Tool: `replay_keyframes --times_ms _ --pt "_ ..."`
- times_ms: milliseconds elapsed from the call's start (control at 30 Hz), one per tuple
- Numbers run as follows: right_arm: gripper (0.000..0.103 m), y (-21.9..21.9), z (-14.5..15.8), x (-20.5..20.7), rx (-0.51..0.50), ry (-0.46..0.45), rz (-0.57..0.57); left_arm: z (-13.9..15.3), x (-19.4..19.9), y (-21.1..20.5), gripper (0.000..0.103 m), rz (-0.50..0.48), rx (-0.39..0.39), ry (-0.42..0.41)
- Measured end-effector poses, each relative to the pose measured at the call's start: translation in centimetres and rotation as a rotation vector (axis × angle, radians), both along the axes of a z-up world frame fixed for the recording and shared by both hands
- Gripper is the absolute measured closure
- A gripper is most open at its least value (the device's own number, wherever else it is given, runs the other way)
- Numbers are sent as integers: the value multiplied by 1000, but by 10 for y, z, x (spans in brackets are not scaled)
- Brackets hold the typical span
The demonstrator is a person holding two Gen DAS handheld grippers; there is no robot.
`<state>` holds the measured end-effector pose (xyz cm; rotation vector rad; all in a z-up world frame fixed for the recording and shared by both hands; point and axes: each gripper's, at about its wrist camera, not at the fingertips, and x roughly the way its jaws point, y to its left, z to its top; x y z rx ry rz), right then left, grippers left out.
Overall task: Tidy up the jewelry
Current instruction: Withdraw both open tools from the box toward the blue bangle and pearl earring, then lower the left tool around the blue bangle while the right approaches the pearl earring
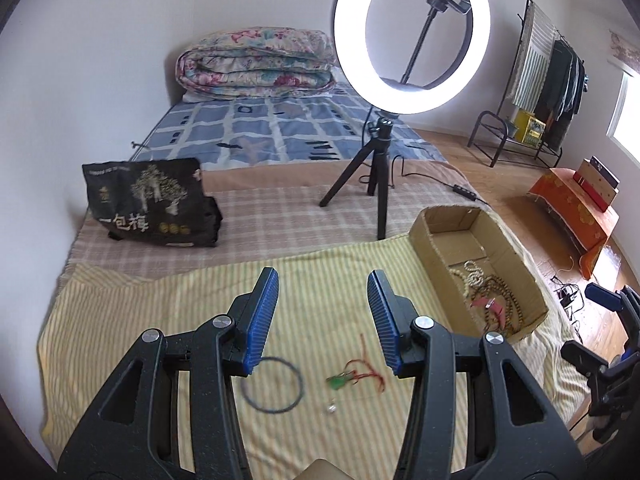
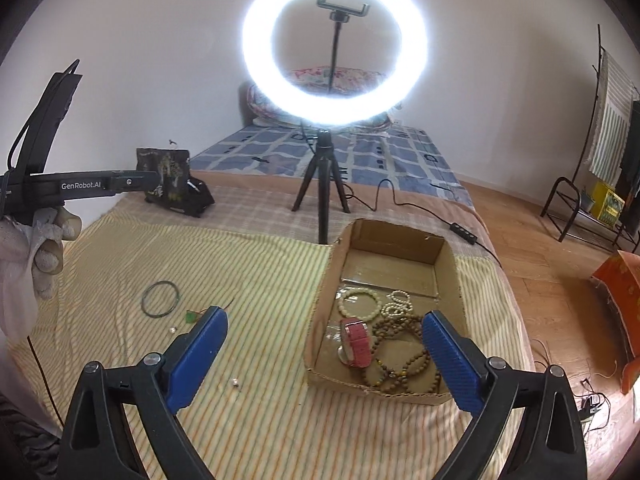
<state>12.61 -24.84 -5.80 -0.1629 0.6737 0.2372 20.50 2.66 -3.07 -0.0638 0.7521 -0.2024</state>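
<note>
- Cardboard, brown and open-topped: the shallow box (image 2: pixel 450 268) sits on the yellow striped blanket (image 2: pixel 256 264), already holding bead bracelets and a pink watch (image 2: pixel 357 342).
- Right hand-held gripper (image 2: pixel 322 354) hangs spread wide over the box's near end, nothing between its blue pads.
- Left hand-held gripper (image 1: pixel 323 314) is half-parted and empty, above the thin dark ring bangle (image 1: pixel 272 385) and the green pendant on red cord (image 1: pixel 340 380).
- Best next: come down straight, pinch the bangle's rim, lift cleanly.
</note>
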Motion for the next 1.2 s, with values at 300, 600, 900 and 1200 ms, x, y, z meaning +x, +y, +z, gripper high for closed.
replay_keyframes --times_ms 300,600,900,1200 --pt "5 27 -21 -10 -33 45 63 -33 -7 42 35 37 -26 76" --pt "5 43 -55 -8 -32 127 110 -88 -3 36 33 -13 -8 185" --pt "5 46 -79 5 -29 185 117 -137 -2 12 33 -92 126 244" --pt "5 52 -97 16 -33 231 137 -156 6 10 32 -78 161 268"
